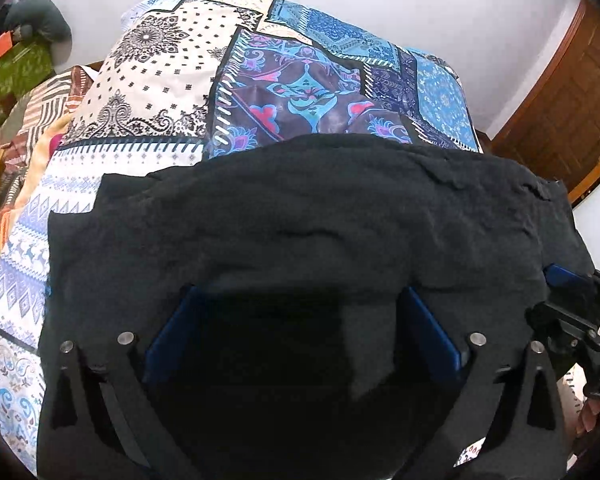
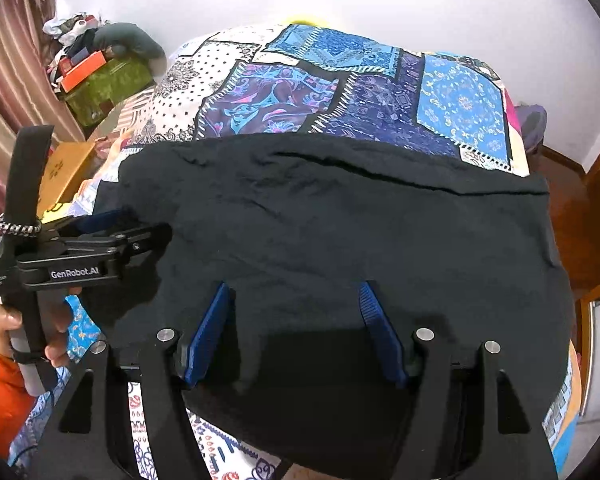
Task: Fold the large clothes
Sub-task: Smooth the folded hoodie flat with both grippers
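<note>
your left gripper (image 1: 300,332) jaws are spread over the black garment (image 1: 300,208) on the bed (image 1: 160,80); your right gripper (image 2: 296,332) jaws gape too, nothing pinched

Black cloth (image 2: 340,232): spread flat over the near part of the bed, its far edge running straight across.
Bed cover (image 2: 460,104): blue, purple and white patches, bare at the far end.
Right gripper (image 2: 296,320): blue pads apart, cloth bunched up between them.
Left gripper (image 2: 112,220): at the cloth's left edge, seen from the side.
Hand (image 2: 28,332): orange sleeve, holding the left gripper's handle.
Green box (image 2: 108,84): past the bed's far left corner.
</note>
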Demonstrator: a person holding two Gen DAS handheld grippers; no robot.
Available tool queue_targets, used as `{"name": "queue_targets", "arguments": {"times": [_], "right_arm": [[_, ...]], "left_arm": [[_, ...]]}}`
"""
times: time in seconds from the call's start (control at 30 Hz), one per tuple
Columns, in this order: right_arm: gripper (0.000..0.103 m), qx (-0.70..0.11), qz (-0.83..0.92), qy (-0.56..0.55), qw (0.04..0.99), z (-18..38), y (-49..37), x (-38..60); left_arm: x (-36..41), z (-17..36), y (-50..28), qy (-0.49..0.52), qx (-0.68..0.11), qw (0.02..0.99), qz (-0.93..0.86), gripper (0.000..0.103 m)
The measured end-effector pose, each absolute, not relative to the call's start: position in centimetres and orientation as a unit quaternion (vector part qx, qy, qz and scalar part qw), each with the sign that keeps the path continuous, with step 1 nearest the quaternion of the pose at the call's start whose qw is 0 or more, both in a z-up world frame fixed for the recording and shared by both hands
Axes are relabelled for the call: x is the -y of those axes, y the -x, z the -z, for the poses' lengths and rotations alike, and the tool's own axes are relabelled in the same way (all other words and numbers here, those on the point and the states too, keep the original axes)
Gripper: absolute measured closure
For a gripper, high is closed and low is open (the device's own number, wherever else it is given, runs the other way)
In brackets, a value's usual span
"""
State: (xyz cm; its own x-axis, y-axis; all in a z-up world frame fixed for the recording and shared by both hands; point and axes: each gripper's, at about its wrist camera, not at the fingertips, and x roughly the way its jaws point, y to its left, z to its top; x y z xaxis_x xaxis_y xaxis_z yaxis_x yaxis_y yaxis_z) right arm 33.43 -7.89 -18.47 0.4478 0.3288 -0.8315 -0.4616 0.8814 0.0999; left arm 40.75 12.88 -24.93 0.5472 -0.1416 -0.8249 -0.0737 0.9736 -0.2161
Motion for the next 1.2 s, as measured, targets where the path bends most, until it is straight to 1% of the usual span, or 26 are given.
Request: {"name": "queue_targets", "arguments": {"times": [0.2, 0.33, 0.53, 0.63, 0.73, 0.83, 0.93, 1.07, 1.13, 1.2], "right_arm": [[0.039, -0.48, -0.21, 0.074, 0.849, 18.4, -32.6, 9.4], [0.039, -0.482, -0.193, 0.083, 0.85, 18.1, -31.8, 10.3], [0.039, -0.487, -0.181, 0.101, 0.848, 17.2, -30.2, 10.8], [0.039, -0.489, -0.18, 0.098, 0.848, 16.8, -29.7, 11.0], [0.039, -0.492, -0.185, 0.088, 0.846, 16.7, -29.5, 11.0], [0.039, -0.493, -0.191, 0.079, 0.845, 16.7, -29.4, 10.8], [0.039, -0.496, -0.195, 0.081, 0.842, 17.2, -29.6, 10.4], [0.039, -0.494, -0.192, 0.094, 0.843, 18.1, -29.9, 10.0], [0.035, -0.491, -0.195, 0.095, 0.844, 18.1, -29.9, 9.9], [0.034, -0.489, -0.2, 0.09, 0.844, 18.2, -30.0, 9.9]], "left_arm": [[-13.4, 25.0, -37.9, 0.105, -0.483, 0.869, 0.01, 0.001], [-14.9, 25.2, -35.1, 0.125, -0.483, 0.867, 0.005, 0.001], [-18.7, 25.2, -31.1, 0.147, -0.484, 0.86, -0.07, 0.002], [-21.3, 25.6, -28.8, 0.21, -0.477, 0.848, -0.094, 0.002], [-23.2, 26.5, -27.1, 0.286, -0.481, 0.825, -0.071, 0.002], [-24.0, 27.7, -26.2, 0.339, -0.479, 0.808, -0.056, 0.002], [-24.6, 29.7, -26.5, 0.403, -0.478, 0.78, -0.03, 0.002], [-24.8, 32.1, -27.8, 0.464, -0.474, 0.748, -0.009, 0.002], [-24.9, 32.9, -28.5, 0.495, -0.459, 0.738, 0.012, 0.002], [-25.0, 33.4, -29.3, 0.518, -0.44, 0.733, 0.029, 0.002]]}}
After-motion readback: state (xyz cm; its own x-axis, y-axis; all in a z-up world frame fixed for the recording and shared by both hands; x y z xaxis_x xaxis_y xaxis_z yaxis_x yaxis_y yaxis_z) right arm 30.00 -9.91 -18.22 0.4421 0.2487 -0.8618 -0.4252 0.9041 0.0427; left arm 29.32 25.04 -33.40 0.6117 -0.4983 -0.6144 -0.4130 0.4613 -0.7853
